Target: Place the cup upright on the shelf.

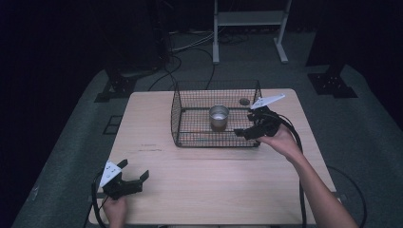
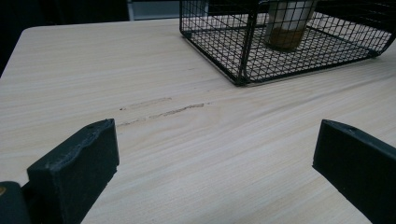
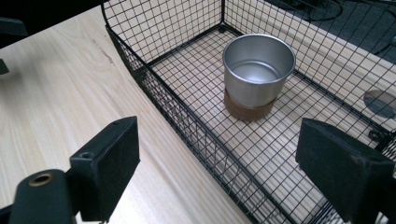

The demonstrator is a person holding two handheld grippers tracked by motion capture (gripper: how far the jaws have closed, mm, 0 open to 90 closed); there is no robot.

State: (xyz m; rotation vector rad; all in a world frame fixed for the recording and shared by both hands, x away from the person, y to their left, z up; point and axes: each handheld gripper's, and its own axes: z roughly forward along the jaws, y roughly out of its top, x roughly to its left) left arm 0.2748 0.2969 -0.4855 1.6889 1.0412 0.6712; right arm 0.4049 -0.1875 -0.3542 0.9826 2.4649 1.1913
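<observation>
Take the black wire mesh basket (image 1: pixel 190 116) as your landmark: it sits on the far half of the pale wooden table (image 1: pixel 214 190), open at the top, with low walls on all sides. Inside it, upright on the mesh floor and nearer the basket's right half, stands a small silver metal cup with a brown band around its base (image 1: pixel 219 117). The cup is empty as far as your right gripper view shows (you can see straight down to its shiny bottom), and it touches none of the basket walls.

Your right gripper (image 1: pixel 243 132) hangs at the basket's near right corner, level with the top of the front wall. Its jaws are spread wide with nothing between them; in the right gripper view one jaw lies over the bare table outside the front wall and the other over the basket's interior, so the wall runs between them. The cup is well ahead of the jaws, apart from both.

Your left gripper (image 1: pixel 134 172) is well away from the basket, near the table's front left corner, held low over the wood. Its jaws are also parted wide and grip nothing. From the left gripper view you look across bare tabletop, past a faint dark scuff mark (image 2: pixel 163 110) in the grain, toward the basket's near left corner.

A small dark round object (image 1: pixel 244 101) lies on the table just beyond the basket's far right corner; what it is can't be made out.
</observation>
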